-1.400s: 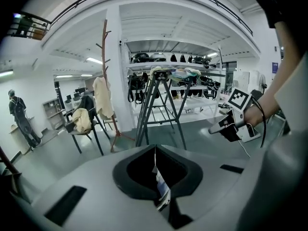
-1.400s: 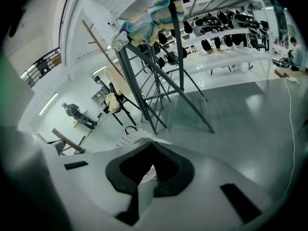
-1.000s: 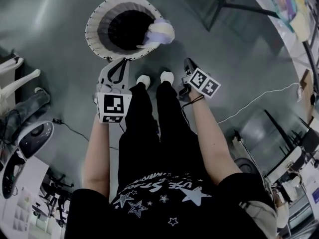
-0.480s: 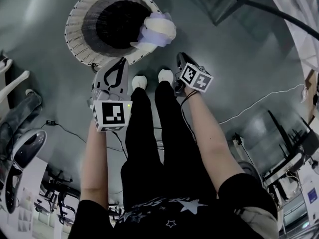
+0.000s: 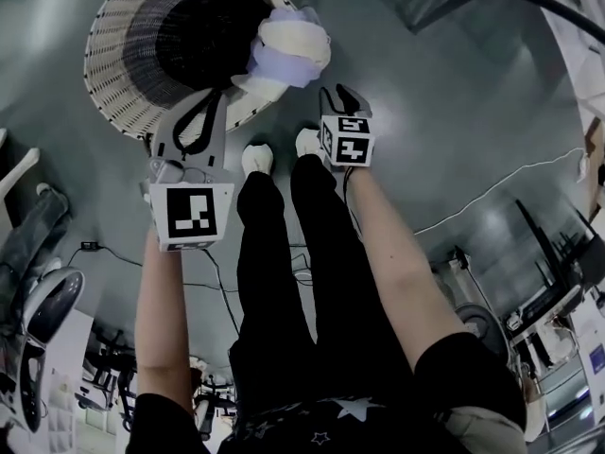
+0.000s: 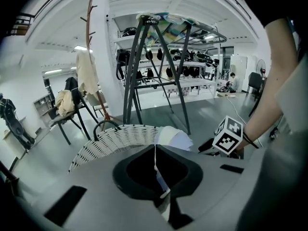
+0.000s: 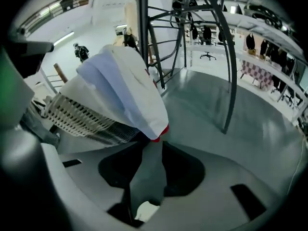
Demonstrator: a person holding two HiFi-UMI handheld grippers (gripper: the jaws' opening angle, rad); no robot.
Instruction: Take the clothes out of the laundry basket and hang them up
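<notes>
A white wicker laundry basket (image 5: pixel 118 83) with a dark inside stands on the grey floor. A pale white and lilac bundle of clothes (image 5: pixel 288 47) is draped over its near right rim. My left gripper (image 5: pixel 200 102) hangs over the near rim with its jaws shut and empty; in the left gripper view the basket (image 6: pixel 115 139) and clothes (image 6: pixel 174 137) lie just beyond the left gripper (image 6: pixel 155 150). My right gripper (image 5: pixel 337 93) sits just right of the bundle. Its jaws have just been opening and hold nothing. The clothes (image 7: pixel 122 83) hang just beyond the right gripper (image 7: pixel 151 146).
The person's legs and white shoes (image 5: pixel 257 157) stand between the grippers. A drying rack's dark legs (image 6: pixel 144 71) rise behind the basket. A coat stand (image 6: pixel 88 66) and a chair with clothing (image 6: pixel 65 107) stand further left. A cable (image 5: pixel 492 192) runs across the floor at the right.
Both grippers have come down towards the basket, which now looks larger. The right gripper has rolled, and its jaws have parted.
</notes>
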